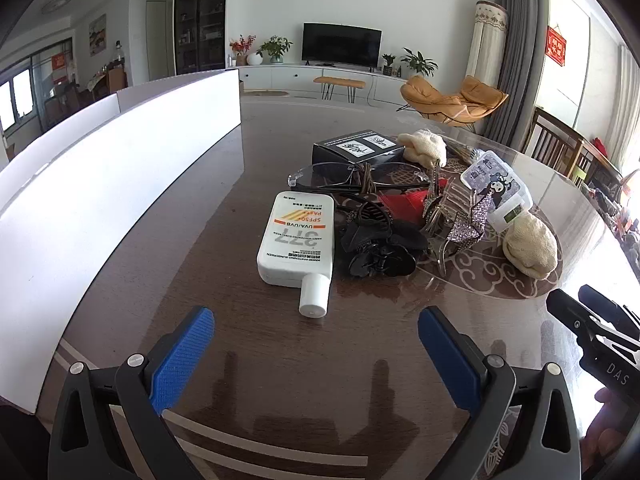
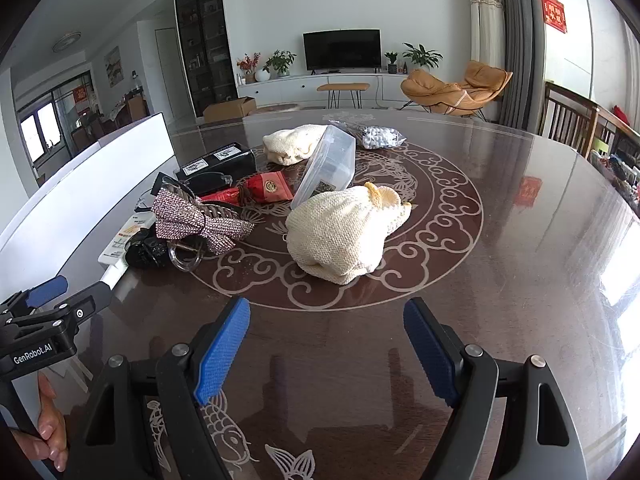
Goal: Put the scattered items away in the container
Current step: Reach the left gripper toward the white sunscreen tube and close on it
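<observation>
Scattered items lie on a dark round table. A white sunscreen bottle (image 1: 296,240) lies nearest my left gripper (image 1: 316,328), which is open and empty just short of its cap. Behind the bottle are sunglasses (image 1: 352,178), a black box (image 1: 358,150), black hair clips (image 1: 378,256) and a rhinestone bow (image 1: 468,220). My right gripper (image 2: 326,326) is open and empty in front of a cream knit hat (image 2: 340,232). The right wrist view also shows the bow (image 2: 192,218), a clear plastic box (image 2: 328,164) and a red packet (image 2: 268,188). The white container (image 1: 100,184) stands at the left.
A second cream knit piece (image 2: 294,144) and a bag of small beads (image 2: 378,136) lie at the back of the table. Wooden chairs (image 2: 568,116) stand at the right edge. The table's front (image 2: 500,280) is bare wood with a painted pattern.
</observation>
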A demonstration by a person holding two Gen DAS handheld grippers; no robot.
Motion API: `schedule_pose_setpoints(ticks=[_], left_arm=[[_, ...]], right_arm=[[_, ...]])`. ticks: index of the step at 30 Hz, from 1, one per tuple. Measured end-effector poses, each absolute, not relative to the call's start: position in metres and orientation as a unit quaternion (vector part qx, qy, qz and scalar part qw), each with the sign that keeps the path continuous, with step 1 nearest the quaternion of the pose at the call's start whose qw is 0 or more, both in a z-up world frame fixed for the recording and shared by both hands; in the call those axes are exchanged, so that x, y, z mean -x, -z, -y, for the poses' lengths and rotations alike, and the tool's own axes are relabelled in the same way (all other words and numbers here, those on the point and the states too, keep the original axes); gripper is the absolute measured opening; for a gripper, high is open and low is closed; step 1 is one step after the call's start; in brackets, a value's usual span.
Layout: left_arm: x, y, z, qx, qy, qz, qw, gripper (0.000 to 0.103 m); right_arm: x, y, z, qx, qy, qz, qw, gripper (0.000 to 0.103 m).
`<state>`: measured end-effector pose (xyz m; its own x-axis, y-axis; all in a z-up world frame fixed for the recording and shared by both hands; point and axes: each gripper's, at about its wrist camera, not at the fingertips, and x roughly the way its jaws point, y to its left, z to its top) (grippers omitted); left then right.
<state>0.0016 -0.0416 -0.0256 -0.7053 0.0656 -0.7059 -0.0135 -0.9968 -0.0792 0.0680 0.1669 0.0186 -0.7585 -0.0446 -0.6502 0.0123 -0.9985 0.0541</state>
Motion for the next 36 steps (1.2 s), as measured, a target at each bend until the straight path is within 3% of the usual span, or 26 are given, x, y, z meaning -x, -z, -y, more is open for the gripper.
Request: schedule_pose_setpoints(ticks=[13,36], left_arm=[[0.044,0.041,0.048,0.482,-0.874,-0.026,0.058,0.103],[0.109,0.043,0.05,0.466,-0.88,-0.043,0.079,0.103]], right_arm=[[-0.069,-0.017,-0.165,-0.338,0.941,0.016,0.013,0.08],[-0.07,-0.018,-0.165,-0.343,0.939,0.024,0.013,0.08]])
